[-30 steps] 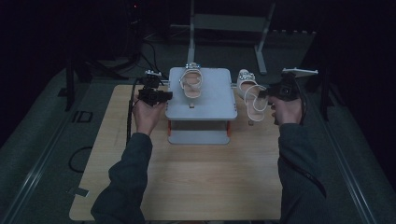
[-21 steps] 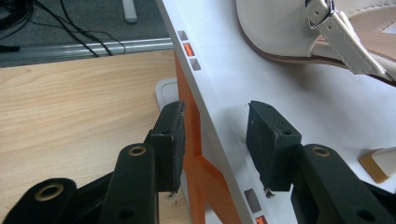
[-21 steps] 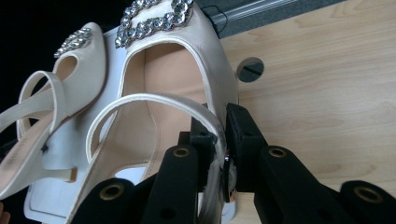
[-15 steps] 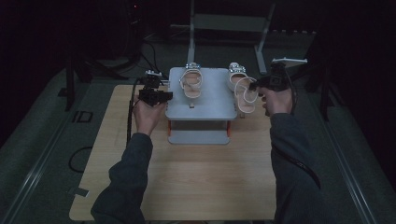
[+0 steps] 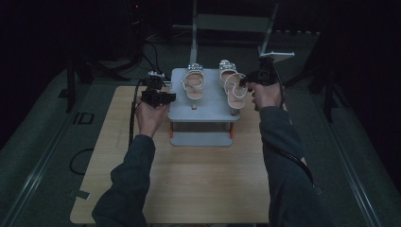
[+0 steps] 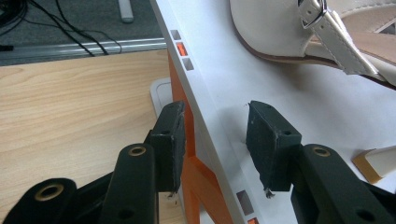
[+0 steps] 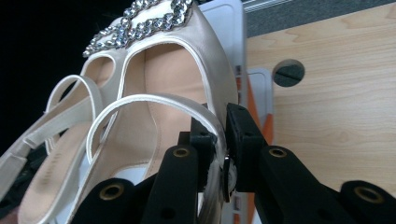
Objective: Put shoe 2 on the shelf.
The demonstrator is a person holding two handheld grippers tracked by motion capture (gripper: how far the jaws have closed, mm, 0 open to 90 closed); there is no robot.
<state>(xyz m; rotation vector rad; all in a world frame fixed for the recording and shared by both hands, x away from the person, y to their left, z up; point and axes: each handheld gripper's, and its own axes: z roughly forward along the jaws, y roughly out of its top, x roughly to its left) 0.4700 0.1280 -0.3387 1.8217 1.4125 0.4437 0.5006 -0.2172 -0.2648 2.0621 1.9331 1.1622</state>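
The right gripper (image 5: 244, 83) is clamping the strap of a cream sandal (image 7: 154, 79) and has carried it in from beside the white rack (image 5: 201, 106) to over the rack's top. The sandal is now hanging just beside the matching sandal (image 5: 194, 85) already resting there, so setting it down looks like the next step. The left gripper (image 6: 215, 135) is bracing the rack, its jaws straddling the rack's edge, though a gap shows at the pads
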